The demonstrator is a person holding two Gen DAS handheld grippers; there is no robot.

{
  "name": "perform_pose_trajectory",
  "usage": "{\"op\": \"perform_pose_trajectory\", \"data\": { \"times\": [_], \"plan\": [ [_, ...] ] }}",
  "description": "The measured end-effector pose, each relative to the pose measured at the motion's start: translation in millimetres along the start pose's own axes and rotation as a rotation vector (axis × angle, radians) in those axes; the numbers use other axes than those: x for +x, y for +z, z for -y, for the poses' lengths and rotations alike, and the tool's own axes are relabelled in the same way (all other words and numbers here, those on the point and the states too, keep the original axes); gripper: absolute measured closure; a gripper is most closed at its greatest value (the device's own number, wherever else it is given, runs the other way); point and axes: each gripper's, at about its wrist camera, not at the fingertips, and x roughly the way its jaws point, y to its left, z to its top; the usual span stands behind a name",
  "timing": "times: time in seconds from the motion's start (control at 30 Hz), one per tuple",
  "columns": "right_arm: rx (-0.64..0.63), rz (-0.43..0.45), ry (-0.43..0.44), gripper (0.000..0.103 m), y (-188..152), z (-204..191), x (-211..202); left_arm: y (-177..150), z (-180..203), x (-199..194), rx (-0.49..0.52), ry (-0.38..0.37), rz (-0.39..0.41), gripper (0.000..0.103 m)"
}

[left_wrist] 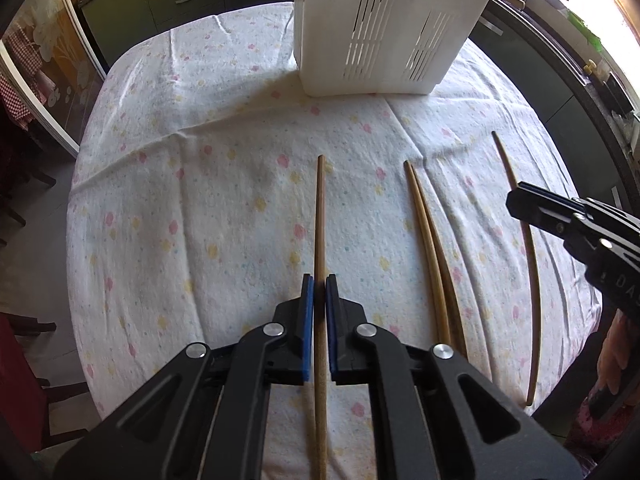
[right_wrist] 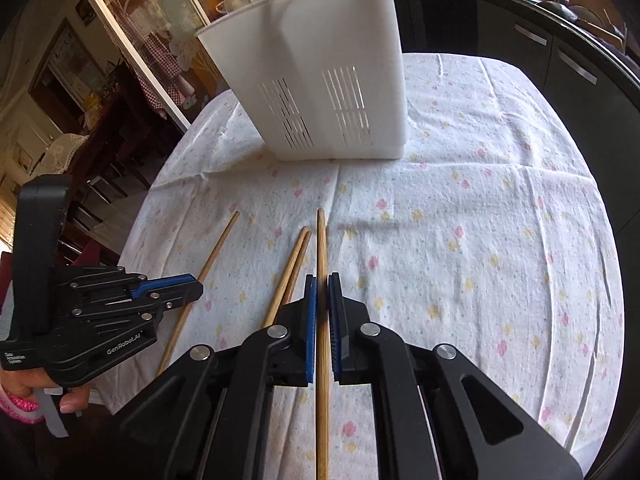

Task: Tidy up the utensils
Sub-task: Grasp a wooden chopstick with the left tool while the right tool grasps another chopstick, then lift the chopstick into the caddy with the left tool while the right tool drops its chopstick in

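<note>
Left tool (left_wrist: 319,280) clamped on one chopstick (left_wrist: 320,216); right tool (right_wrist: 322,280) clamped on another chopstick (right_wrist: 321,248). Loose pair (left_wrist: 428,240) on table (left_wrist: 200,200), white holder (left_wrist: 380,40) far. Sticks light, stiff, slippery; grip mid-shaft, likely pivot.

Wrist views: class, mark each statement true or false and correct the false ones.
1. The left gripper is shut on a thin brown wooden chopstick. True.
2. The white slotted plastic holder lies on its side. False: it stands upright on the flowered white tablecloth.
3. A pair of wooden chopsticks lies loose on the cloth. True.
4. The right gripper is empty. False: it is shut on a second wooden chopstick.
</note>
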Motion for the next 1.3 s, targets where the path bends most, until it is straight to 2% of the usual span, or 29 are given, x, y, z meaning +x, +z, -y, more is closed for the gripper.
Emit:
{"op": "perform_pose_trajectory", "data": {
  "times": [0.3,0.5,0.7,0.93,1.13,1.3],
  "plan": [
    [-0.01,0.131,0.081,0.096,-6,3,-75,5,3,-49,0.017,-0.023,0.102,0.097],
    [-0.044,0.195,0.114,0.096,-8,-5,-109,5,11,-85,0.039,-0.033,0.176,0.097],
    [-0.08,0.247,0.124,0.096,7,-18,-132,7,20,-118,0.066,-0.044,0.247,0.097],
    [-0.126,0.317,0.111,0.096,45,-28,-159,32,28,-164,0.084,-0.054,0.358,0.097],
    [-0.138,0.405,0.102,0.096,97,-31,-192,76,34,-212,0.09,-0.042,0.481,0.097],
    [-0.137,0.524,0.081,0.096,139,-35,-220,114,40,-245,0.082,-0.036,0.584,0.097]
  ]
}}
